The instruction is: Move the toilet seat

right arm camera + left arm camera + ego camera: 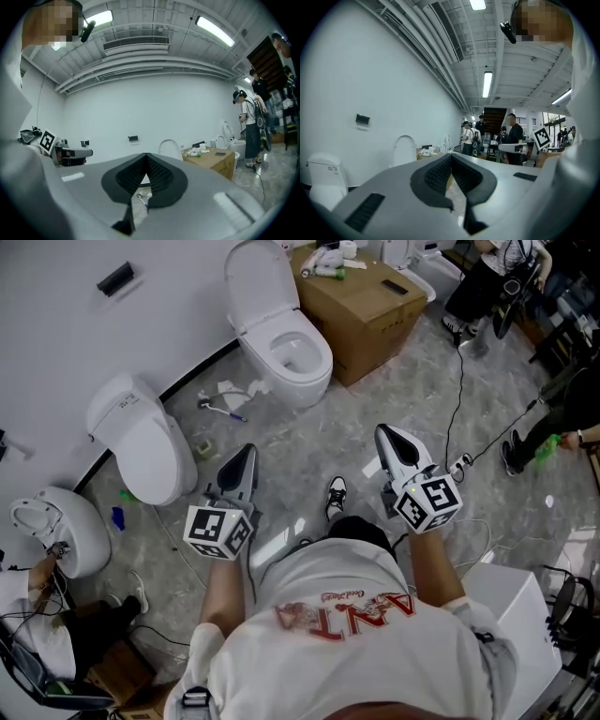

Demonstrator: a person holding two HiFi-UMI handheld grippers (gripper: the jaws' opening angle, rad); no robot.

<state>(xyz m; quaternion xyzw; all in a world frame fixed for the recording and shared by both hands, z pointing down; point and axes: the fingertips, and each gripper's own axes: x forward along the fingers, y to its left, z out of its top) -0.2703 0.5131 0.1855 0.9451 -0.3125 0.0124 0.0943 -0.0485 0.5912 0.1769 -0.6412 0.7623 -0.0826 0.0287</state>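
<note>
So the glossy white plastic toilet seat (298, 351) is found at 12 o'clock, well apart from the tools. The left gripper (246, 456) and right gripper (386, 433) are pinched closed, nothing held. Likely light, stiff, slippery; best hooked under the front rim.

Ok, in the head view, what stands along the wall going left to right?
White toilet at the left edge → toilet with its lid shut → toilet with its lid up → cardboard box.

Atop cardboard box (370, 338), items (328, 263) too small to identify; person (75, 634) cut off by left edge.
</note>
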